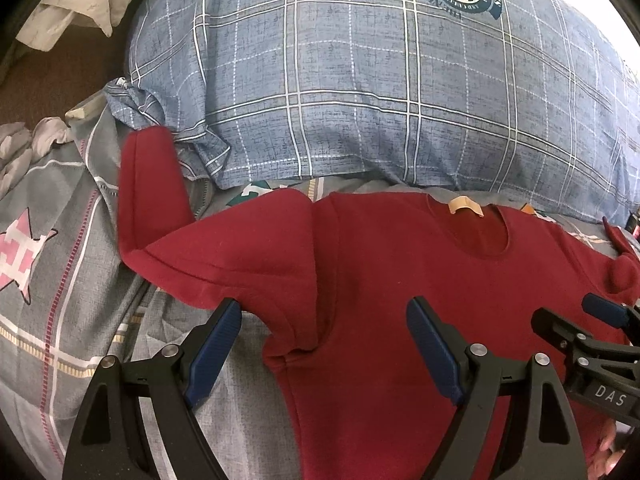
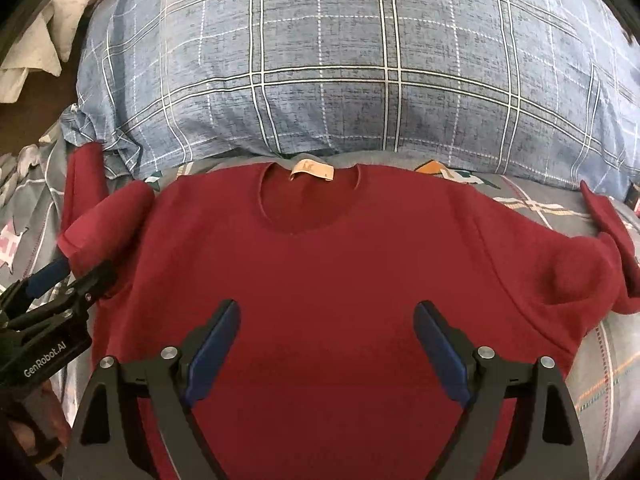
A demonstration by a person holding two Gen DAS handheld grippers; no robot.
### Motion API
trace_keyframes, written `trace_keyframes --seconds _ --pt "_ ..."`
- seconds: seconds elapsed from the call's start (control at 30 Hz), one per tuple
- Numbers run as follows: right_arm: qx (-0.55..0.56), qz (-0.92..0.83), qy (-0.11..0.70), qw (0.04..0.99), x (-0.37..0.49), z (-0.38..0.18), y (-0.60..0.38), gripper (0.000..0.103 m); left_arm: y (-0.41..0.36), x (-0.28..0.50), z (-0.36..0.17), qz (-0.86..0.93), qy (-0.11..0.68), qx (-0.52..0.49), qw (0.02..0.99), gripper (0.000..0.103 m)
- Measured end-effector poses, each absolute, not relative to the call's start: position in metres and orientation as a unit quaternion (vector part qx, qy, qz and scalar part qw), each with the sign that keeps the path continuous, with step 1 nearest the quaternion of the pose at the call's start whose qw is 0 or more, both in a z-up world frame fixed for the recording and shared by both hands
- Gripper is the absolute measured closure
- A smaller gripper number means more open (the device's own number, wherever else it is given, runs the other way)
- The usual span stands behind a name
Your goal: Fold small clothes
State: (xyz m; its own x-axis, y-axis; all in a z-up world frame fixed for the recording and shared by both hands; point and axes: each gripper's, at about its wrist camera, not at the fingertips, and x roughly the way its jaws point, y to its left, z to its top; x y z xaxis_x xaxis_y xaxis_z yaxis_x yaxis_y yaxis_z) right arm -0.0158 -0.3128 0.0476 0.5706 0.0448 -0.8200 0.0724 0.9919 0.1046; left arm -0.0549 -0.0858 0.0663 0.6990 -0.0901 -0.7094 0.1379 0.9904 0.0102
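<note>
While the red shirt (image 2: 320, 272) lies flat mid-frame on the bed (image 1: 60, 280), both grippers' fingers (image 1: 216, 352) (image 2: 440, 352) gape wide and empty, so I'd pinch each sleeve (image 1: 156, 184) first.

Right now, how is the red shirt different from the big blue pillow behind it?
The shirt is plain dark red; the pillow is blue with white check lines and a round badge. The shirt lies flat and thin on the bed cover, sleeves spread out; the pillow is puffy and thick. The shirt has a small tan label at its neck; the pillow shows none. Both are soft cloth resting on the bed.
</note>
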Motion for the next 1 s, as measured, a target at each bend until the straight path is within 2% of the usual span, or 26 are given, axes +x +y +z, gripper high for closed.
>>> trace_keyframes --seconds 1.0 --pt "0.064 -0.005 0.476 0.877 -0.0079 0.0395 -0.3077 0.013 -0.0853 -0.0494 0.0641 -0.056 0.386 0.03 0.92 0.018"
